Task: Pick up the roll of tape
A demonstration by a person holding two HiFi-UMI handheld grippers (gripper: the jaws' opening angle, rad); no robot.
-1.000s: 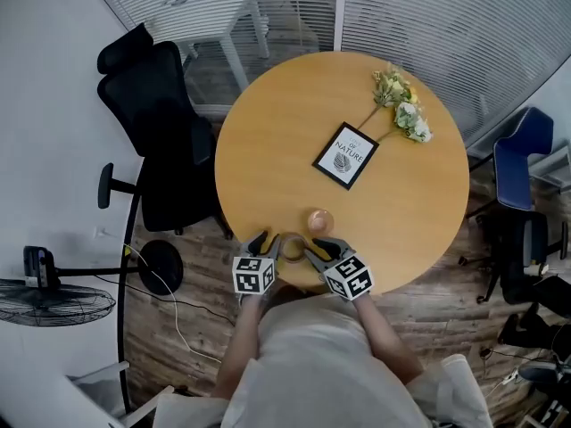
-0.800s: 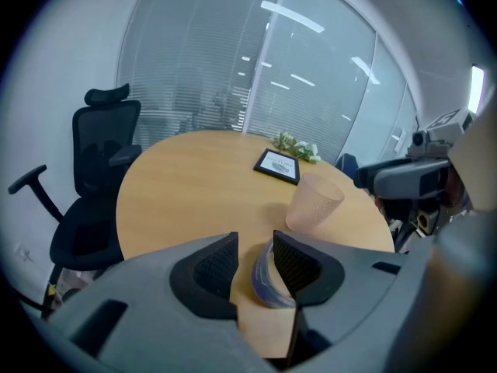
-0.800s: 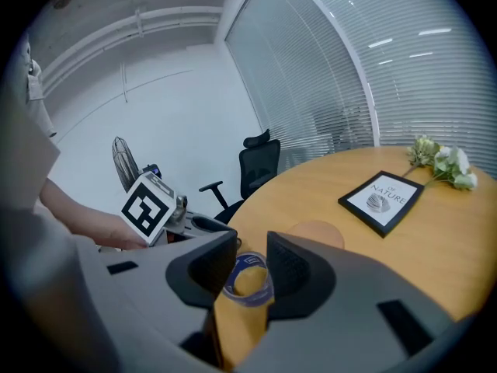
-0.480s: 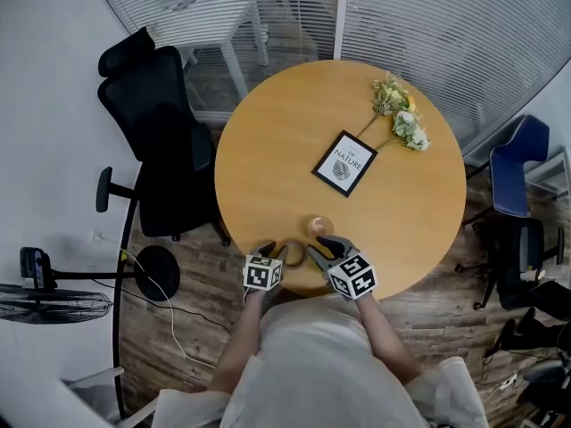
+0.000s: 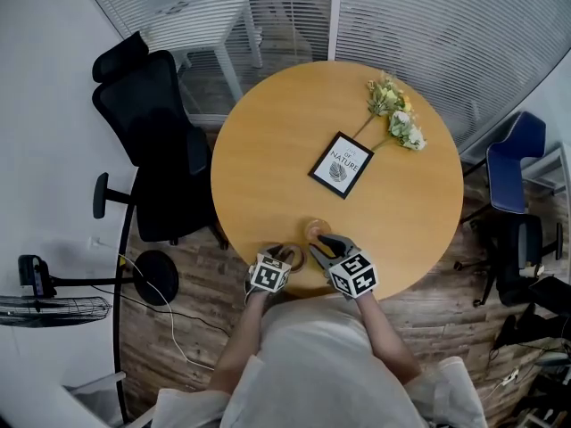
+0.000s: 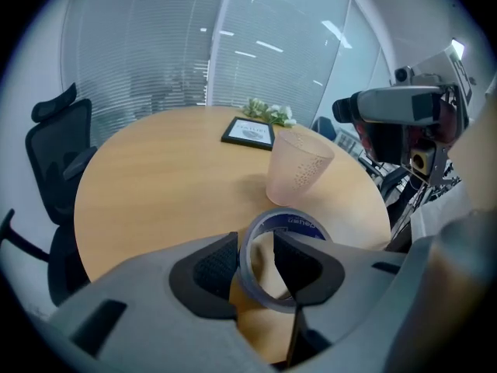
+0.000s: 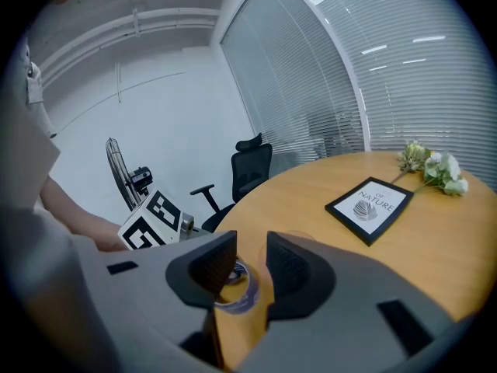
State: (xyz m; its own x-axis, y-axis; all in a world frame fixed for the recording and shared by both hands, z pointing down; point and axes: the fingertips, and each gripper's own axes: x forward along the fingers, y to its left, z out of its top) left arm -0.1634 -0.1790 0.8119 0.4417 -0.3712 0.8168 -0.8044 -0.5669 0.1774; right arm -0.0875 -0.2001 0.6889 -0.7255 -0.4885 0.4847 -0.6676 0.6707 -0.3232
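The roll of tape (image 6: pixel 291 228), a clear ring with a dark blue core, sits at the near edge of the round wooden table (image 5: pixel 268 168). My left gripper (image 6: pixel 256 259) is shut on its wall, one jaw outside the ring and one inside. In the head view the left gripper (image 5: pixel 284 257) covers most of the roll of tape (image 5: pixel 293 255). My right gripper (image 7: pixel 252 266) stands just right of it, jaws a little apart and holding nothing, with the roll of tape (image 7: pixel 237 292) visible beyond them. In the head view the right gripper (image 5: pixel 323 246) is beside the cup.
A translucent pink cup (image 6: pixel 299 165) stands right behind the tape. Further back lie a framed "Nature" print (image 5: pixel 341 165) and a flower sprig (image 5: pixel 397 114). A black office chair (image 5: pixel 152 141) is left of the table, and a blue chair (image 5: pixel 513 163) is to the right.
My left gripper has moved right onto the roll and its jaws have shut on the ring's wall. The right gripper has barely moved.
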